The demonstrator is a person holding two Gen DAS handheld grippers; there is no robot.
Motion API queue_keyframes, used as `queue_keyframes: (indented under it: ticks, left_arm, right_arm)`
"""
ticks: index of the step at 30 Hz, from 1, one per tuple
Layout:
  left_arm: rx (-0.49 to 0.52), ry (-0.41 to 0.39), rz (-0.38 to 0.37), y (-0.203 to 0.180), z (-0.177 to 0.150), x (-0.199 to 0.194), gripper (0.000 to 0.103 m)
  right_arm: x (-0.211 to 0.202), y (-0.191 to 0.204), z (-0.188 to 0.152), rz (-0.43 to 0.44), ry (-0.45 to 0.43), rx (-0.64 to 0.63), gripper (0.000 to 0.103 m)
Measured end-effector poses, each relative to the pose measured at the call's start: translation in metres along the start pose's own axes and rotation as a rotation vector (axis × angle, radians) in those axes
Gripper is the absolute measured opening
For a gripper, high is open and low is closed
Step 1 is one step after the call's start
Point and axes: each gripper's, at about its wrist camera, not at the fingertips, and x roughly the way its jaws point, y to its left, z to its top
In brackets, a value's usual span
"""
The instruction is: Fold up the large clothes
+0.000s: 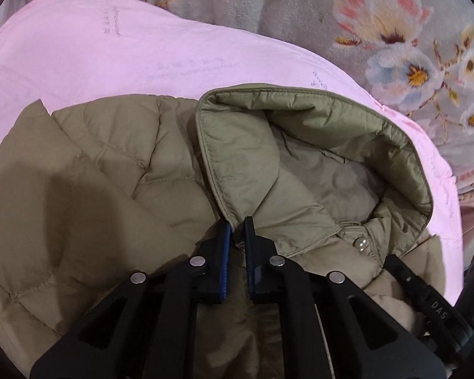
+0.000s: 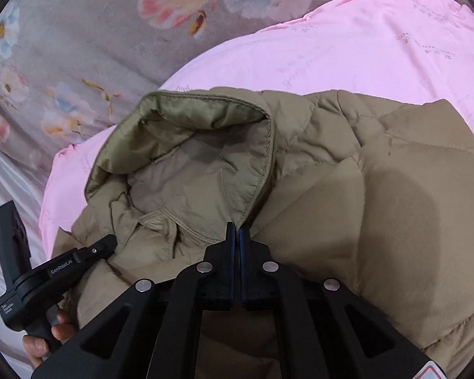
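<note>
1. The tan quilted hooded jacket [image 1: 117, 164] lies on a pink quilt [image 1: 110, 57], spread for folding.
2. The left gripper [image 1: 237, 225] is clamped on one corner of the hood [image 1: 300, 145].
3. The right gripper [image 2: 236, 228] pinches the hood's opposite corner, jaws together, probably to fold the hood onto the jacket.
</note>
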Motion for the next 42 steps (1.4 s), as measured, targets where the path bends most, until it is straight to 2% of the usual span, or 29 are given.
queue_keyframes:
  ticks: [3, 5, 7, 8, 9, 12, 14, 17, 20, 22, 24, 26, 29, 31, 33, 42]
  left_arm:
    - [0.032, -0.024, 0.037, -0.005, -0.001, 0.001, 0.008]
    - [0.03, -0.03, 0.032, -0.004, 0.0, -0.001, 0.009]
    - [0.024, -0.022, 0.016, 0.002, 0.002, -0.015, 0.01]
    - [0.02, -0.031, 0.004, 0.006, 0.005, -0.028, 0.01]
    - [0.021, -0.048, -0.009, 0.008, 0.009, -0.038, 0.01]
    - [0.026, -0.128, -0.024, 0.012, 0.039, -0.075, 0.022]
    - [-0.003, -0.153, -0.043, 0.013, 0.073, -0.085, 0.037]
    - [-0.045, -0.124, -0.042, 0.017, 0.116, -0.066, 0.039]
    - [-0.103, -0.016, -0.067, 0.017, 0.134, -0.025, 0.038]
    - [-0.114, 0.055, -0.053, 0.013, 0.13, 0.005, 0.036]
    - [-0.096, 0.097, -0.032, 0.01, 0.116, 0.02, 0.026]
    - [-0.039, 0.103, -0.009, 0.006, 0.101, 0.021, 0.024]
    - [0.08, 0.09, 0.054, 0.0, 0.074, 0.013, 0.017]
    - [0.104, 0.094, 0.072, 0.002, 0.062, 0.015, 0.016]
    - [0.112, 0.089, 0.089, 0.005, 0.056, 0.019, 0.013]
    - [0.195, -0.024, 0.174, -0.005, 0.038, 0.027, 0.012]
  right_arm:
    - [0.002, -0.002, 0.001, 0.001, 0.011, 0.003, 0.0]
    - [-0.002, -0.002, 0.001, 0.007, 0.024, 0.006, 0.0]
    - [-0.016, 0.0, 0.002, 0.011, 0.034, 0.003, 0.005]
    - [-0.028, 0.002, 0.005, 0.014, 0.014, 0.007, 0.012]
    - [-0.045, 0.005, 0.011, 0.026, -0.026, -0.006, 0.013]
    - [-0.07, 0.022, 0.04, 0.028, -0.116, -0.035, 0.013]
    - [-0.072, 0.034, 0.064, 0.043, -0.148, -0.031, 0.014]
    - [-0.056, 0.052, 0.096, 0.029, -0.167, -0.027, 0.014]
    - [-0.025, 0.055, 0.112, 0.0, -0.153, -0.001, 0.014]
    - [-0.002, 0.053, 0.114, -0.029, -0.117, -0.002, 0.014]
    - [0.019, 0.056, 0.107, -0.062, -0.04, -0.052, 0.014]
    - [0.022, 0.059, 0.09, -0.078, 0.006, -0.136, 0.014]
    - [0.011, 0.06, 0.062, -0.118, -0.003, -0.241, 0.014]
    - [0.011, 0.055, 0.051, -0.152, 0.001, -0.251, 0.012]
    - [0.015, 0.047, 0.046, -0.184, -0.01, -0.234, 0.004]
    - [0.038, 0.03, 0.037, -0.146, -0.009, -0.17, 0.0]
